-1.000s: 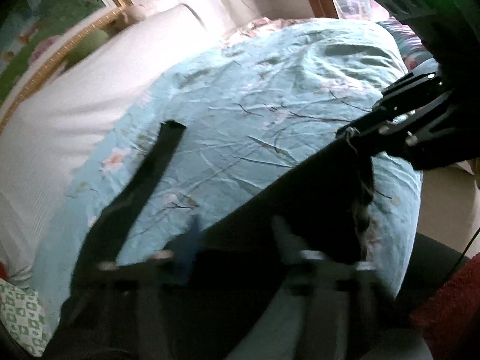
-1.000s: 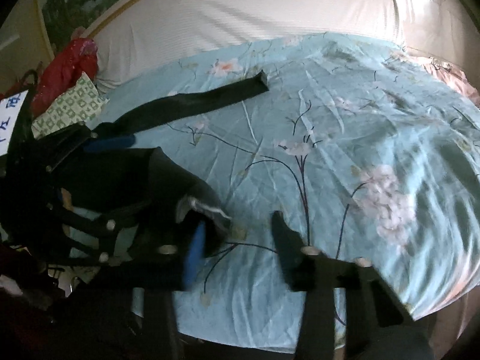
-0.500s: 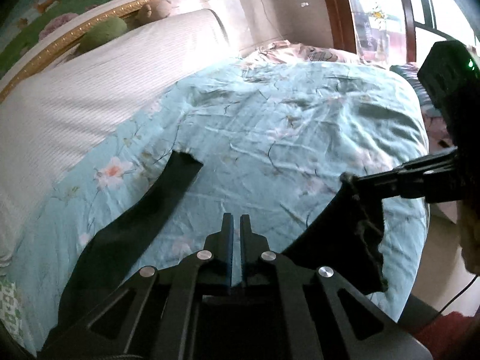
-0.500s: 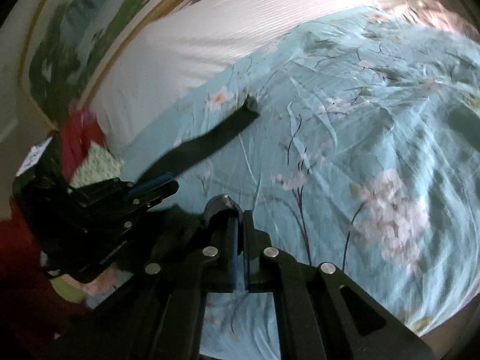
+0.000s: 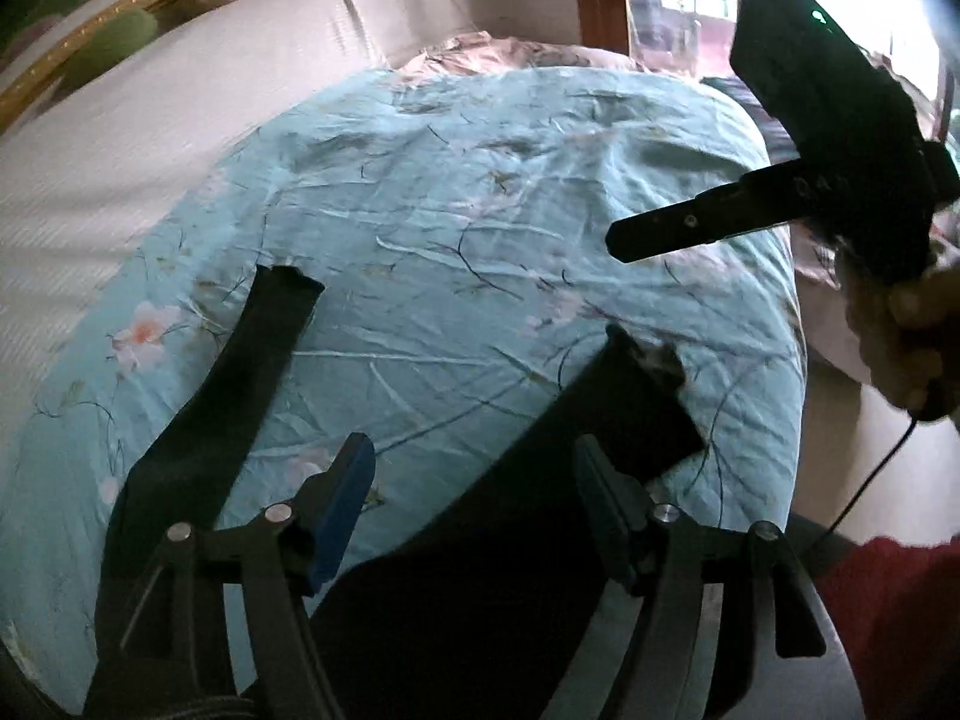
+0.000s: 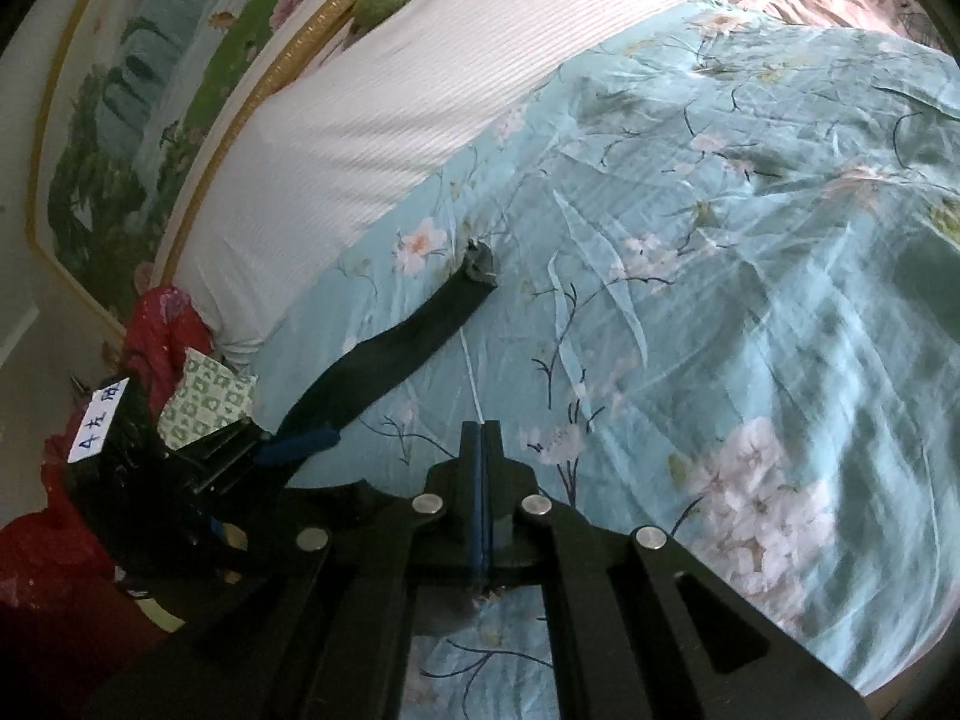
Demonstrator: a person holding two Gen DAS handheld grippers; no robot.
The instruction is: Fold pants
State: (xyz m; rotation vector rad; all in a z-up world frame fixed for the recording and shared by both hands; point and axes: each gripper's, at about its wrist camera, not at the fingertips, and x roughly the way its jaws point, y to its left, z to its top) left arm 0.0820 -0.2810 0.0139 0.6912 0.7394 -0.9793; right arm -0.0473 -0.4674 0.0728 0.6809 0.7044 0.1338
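Note:
Black pants (image 5: 492, 540) lie on the light blue floral bedspread (image 5: 480, 228), legs spread apart in a V. One leg (image 5: 240, 396) points to the far left, the other (image 5: 630, 414) to the right with a frayed hem. My left gripper (image 5: 474, 480) is open and empty, low over the crotch area. My right gripper (image 6: 482, 438) is shut with nothing visibly between its fingers; it hovers above the bedspread, clear of the right leg, and shows in the left wrist view (image 5: 624, 240). The far leg shows in the right wrist view (image 6: 408, 342).
A white ribbed headboard cushion (image 6: 390, 120) runs along the bed's far side under a gold-framed painting (image 6: 168, 90). Red cloth (image 6: 156, 324) and a green patterned cloth (image 6: 204, 396) sit at the bed's left corner. The bed edge drops off on the right (image 5: 798, 420).
My left gripper has opened and let go of the pants. My right gripper let the right leg drop onto the bed and rose above it, shut.

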